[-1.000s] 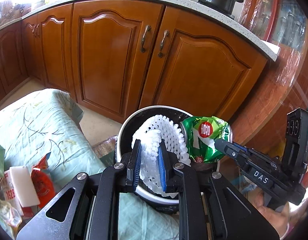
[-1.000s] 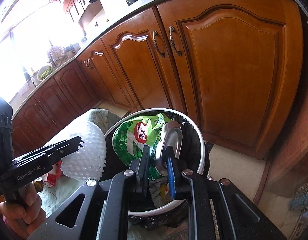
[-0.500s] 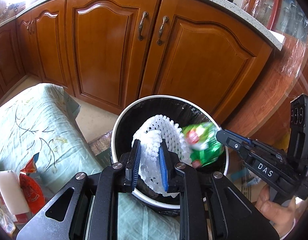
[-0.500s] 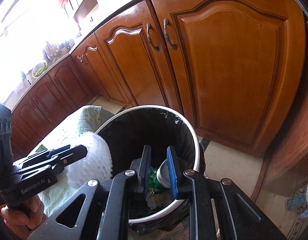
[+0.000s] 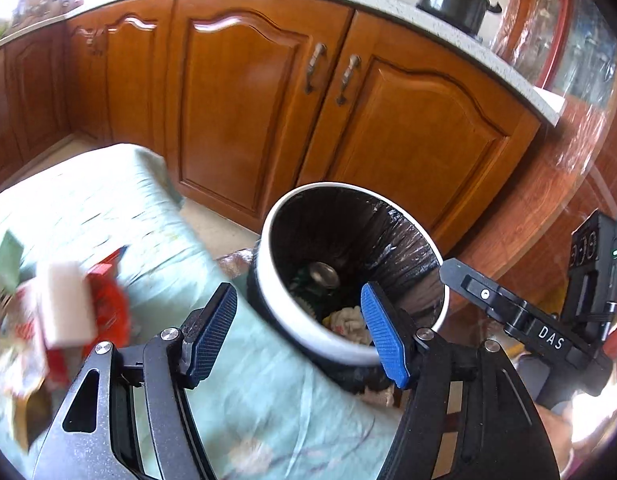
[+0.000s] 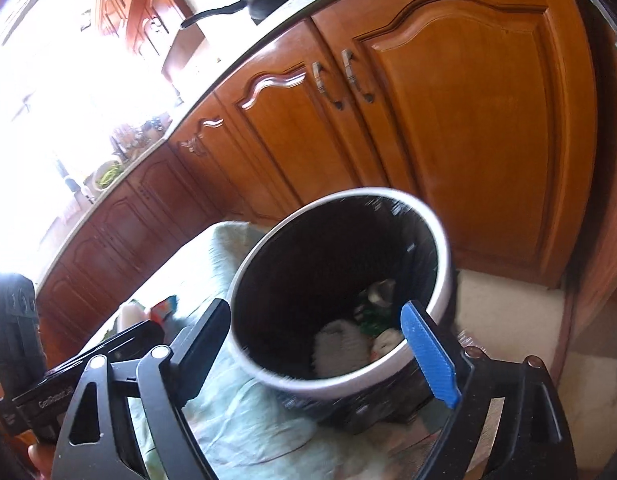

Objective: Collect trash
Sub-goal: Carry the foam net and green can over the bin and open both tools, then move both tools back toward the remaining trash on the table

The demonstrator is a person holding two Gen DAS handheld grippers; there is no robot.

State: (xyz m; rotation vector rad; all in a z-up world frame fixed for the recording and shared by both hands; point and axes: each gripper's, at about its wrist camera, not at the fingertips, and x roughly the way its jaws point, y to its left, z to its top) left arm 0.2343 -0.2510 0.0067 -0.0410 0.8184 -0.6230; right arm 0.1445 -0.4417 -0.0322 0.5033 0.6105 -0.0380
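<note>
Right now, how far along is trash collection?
Done: the white foam net and the green snack wrapper lie inside the white bin with black liner. In hand: nothing; left claw and right claw are both open. Left: red and white wrappers on the pale green tablecloth.

Cloth-covered table [image 5: 236,380], blurred wrappers [image 5: 60,312] on it

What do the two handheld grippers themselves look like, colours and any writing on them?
Both are black, angular metal frames with cut-out windows and silver bolts. The left gripper has textured blue pads on its two fingers; the right gripper shows one blue pad. The right's side reads "DAS"; the left's reads "GenRobot.AI". No cables or sleeves show.
</note>
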